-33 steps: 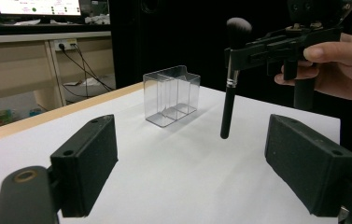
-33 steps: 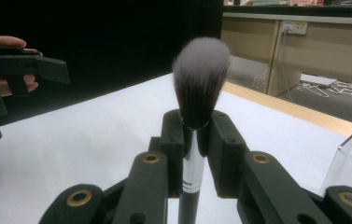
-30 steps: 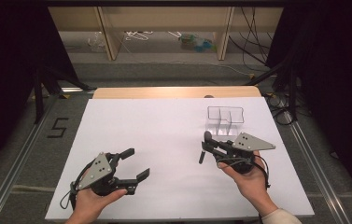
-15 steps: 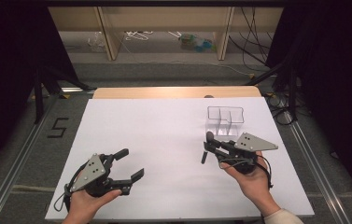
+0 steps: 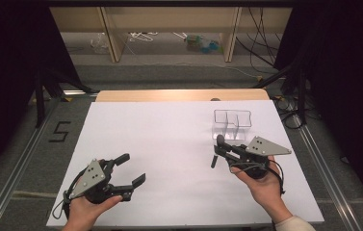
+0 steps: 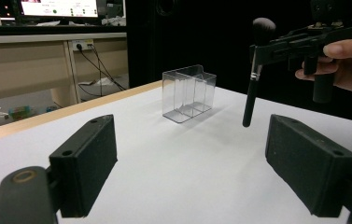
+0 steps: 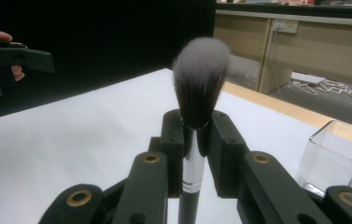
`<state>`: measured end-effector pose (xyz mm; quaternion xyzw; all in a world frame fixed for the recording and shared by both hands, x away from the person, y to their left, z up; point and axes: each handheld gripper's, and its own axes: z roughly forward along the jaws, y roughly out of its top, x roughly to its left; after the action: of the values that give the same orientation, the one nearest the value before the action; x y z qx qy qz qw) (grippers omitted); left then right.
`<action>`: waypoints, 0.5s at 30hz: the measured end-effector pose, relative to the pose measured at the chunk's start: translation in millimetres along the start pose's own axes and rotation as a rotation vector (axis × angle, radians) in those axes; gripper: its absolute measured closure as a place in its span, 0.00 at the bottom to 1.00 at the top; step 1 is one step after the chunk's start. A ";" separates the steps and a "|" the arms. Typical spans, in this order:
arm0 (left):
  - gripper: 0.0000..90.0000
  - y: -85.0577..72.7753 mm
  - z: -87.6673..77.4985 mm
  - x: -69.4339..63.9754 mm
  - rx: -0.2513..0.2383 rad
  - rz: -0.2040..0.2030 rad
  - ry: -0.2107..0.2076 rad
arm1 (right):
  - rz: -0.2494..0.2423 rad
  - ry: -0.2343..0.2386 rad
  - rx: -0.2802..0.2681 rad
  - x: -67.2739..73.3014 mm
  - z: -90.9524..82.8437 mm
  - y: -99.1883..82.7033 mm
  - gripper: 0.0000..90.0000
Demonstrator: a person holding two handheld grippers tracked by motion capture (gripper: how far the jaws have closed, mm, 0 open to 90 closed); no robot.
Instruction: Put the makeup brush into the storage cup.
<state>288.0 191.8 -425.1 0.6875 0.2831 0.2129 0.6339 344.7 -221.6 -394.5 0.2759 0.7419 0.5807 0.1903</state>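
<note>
The makeup brush (image 5: pixel 216 151) is already clamped upright in the right claw (image 5: pixel 219 149) just before the clear organizer (image 5: pixel 232 125), unplaced, while the left claw (image 5: pixel 130 169) is held wide, empty.

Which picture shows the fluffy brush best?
The right gripper view: the brush stands close up, bristles up, pinched between the jaws. The left gripper view shows it whole but far off, and the high view shows it tiny.

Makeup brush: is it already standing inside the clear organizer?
No, the makeup brush hangs clamped in the right tool above the table, apart from the clear organizer.
</note>
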 end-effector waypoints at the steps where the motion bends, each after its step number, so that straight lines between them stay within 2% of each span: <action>1: 0.18 0.0 0.0 0.1 0.000 0.002 0.000 | 0.001 0.004 0.010 -0.4 -1.1 0.3 0.86; 5: 0.18 0.1 -0.2 0.7 -0.002 0.002 0.001 | 0.001 0.004 0.017 -2.3 -3.6 0.5 0.86; 9: 0.18 -0.1 0.0 0.7 -0.001 0.000 0.003 | 0.006 -0.014 -0.007 -4.2 -5.0 0.2 0.86; 15: 0.18 -0.5 0.2 0.6 0.000 -0.002 0.003 | 0.006 -0.025 0.003 -6.7 -8.8 0.8 0.86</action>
<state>288.6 192.1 -425.7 0.6869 0.2849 0.2132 0.6337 344.8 -232.3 -391.8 0.2856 0.7396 0.5766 0.1974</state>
